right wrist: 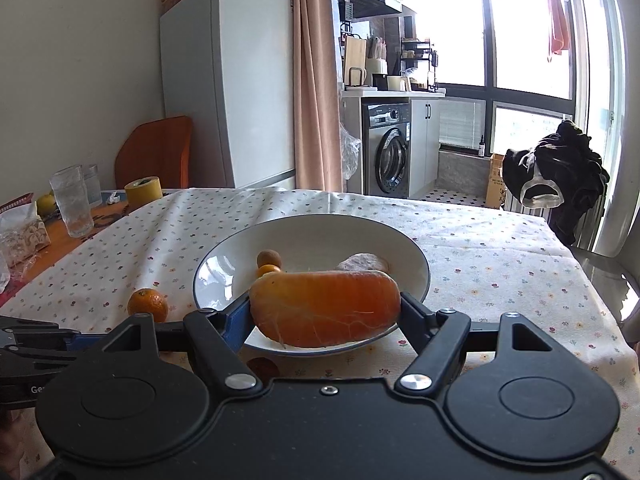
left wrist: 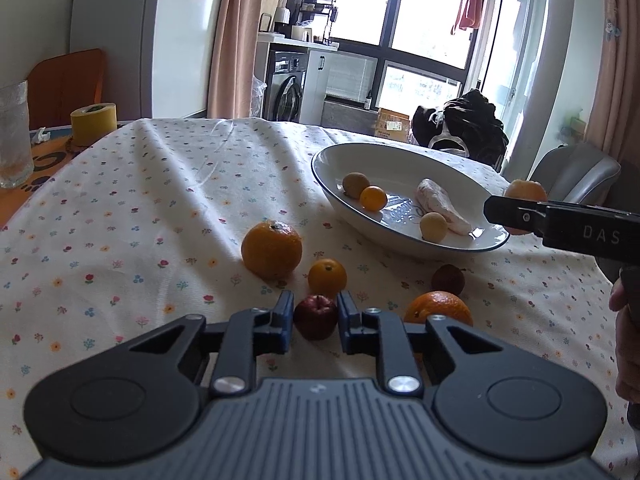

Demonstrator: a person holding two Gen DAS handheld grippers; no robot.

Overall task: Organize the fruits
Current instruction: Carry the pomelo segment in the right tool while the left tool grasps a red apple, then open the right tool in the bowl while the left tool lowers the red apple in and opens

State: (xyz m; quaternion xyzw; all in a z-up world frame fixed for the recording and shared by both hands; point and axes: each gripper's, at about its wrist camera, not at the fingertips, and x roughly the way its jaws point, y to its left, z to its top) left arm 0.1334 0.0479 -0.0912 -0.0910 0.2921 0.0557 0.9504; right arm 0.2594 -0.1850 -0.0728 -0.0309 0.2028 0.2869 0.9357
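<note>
left gripper (left wrist: 315, 316): low over the counter, blue fingers (left wrist: 283, 312) set either side of a small dark red apple (left wrist: 316, 317); they look to be just at its sides, but whether they press it i cannot tell.
right gripper (right wrist: 325, 308): clamped on a peeled orange fruit (right wrist: 325, 308), squeezed long between the jaws, and it hangs at the near rim of the plate (right wrist: 224, 256); from the left wrist view the same gripper (left wrist: 516, 210) comes in from the right with the fruit behind its tip.
plate: white with a dark rim, on the flowered cloth (left wrist: 140, 200) of the counter, right of centre in the left wrist view.
in the plate: four things, namely two pale brown round fruits (left wrist: 356, 185) (left wrist: 433, 227), one small orange (left wrist: 373, 198), one pinkish wrapped piece (left wrist: 440, 206).
loose on the cloth: five, counted from the left wrist view: a big orange (left wrist: 272, 249), a small orange (left wrist: 327, 278), the apple, a dark reddish-brown fruit (left wrist: 448, 279), and another orange (left wrist: 438, 307) partly behind the gripper frame.
open room: wide bare cloth left of the fruit and behind the plate.
edges: the cloth ends at left, where a yellow tape roll (left wrist: 94, 124) and a glass (left wrist: 14, 136) stand on bare wood, well apart from the fruit.
</note>
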